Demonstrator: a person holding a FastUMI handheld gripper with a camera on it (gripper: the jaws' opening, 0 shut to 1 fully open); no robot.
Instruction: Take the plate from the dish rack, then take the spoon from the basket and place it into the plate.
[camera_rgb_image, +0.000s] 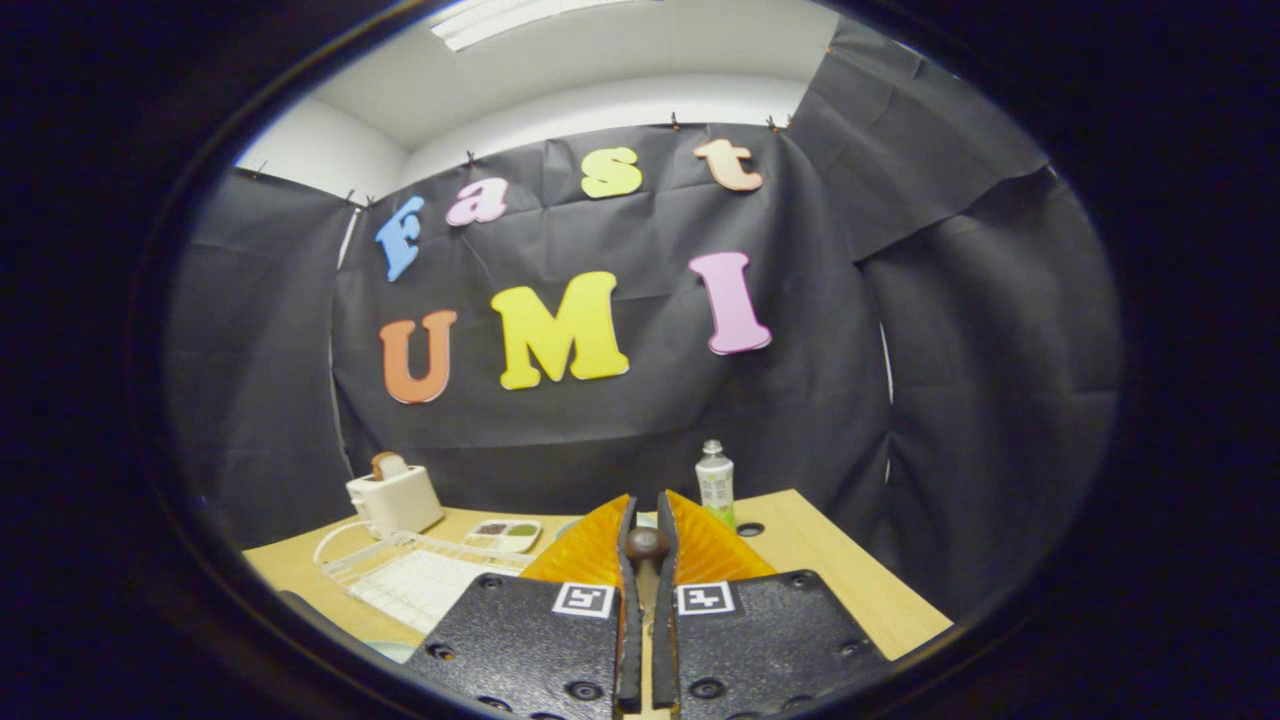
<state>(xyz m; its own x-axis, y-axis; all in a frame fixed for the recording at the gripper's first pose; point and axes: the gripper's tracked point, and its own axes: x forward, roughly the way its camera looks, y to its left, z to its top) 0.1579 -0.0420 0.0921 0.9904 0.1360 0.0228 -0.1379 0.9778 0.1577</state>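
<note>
My gripper (647, 505) is held up above the wooden table (820, 570), its two fingers nearly together. They press on a dark brown rounded end of the spoon (645, 545), which sticks up in the narrow gap between them; the rest of the spoon is hidden below the fingers. A pale rim, possibly the plate (566, 526), peeks out just beyond the left finger, mostly hidden. The white wire dish rack (420, 580) lies on the table to the left of the fingers.
A white toaster (395, 498) with a slice of bread stands at the back left. A small divided tray (506, 535) sits beside the rack. A plastic bottle (714, 485) stands beyond the right finger, near a hole in the tabletop (750, 529).
</note>
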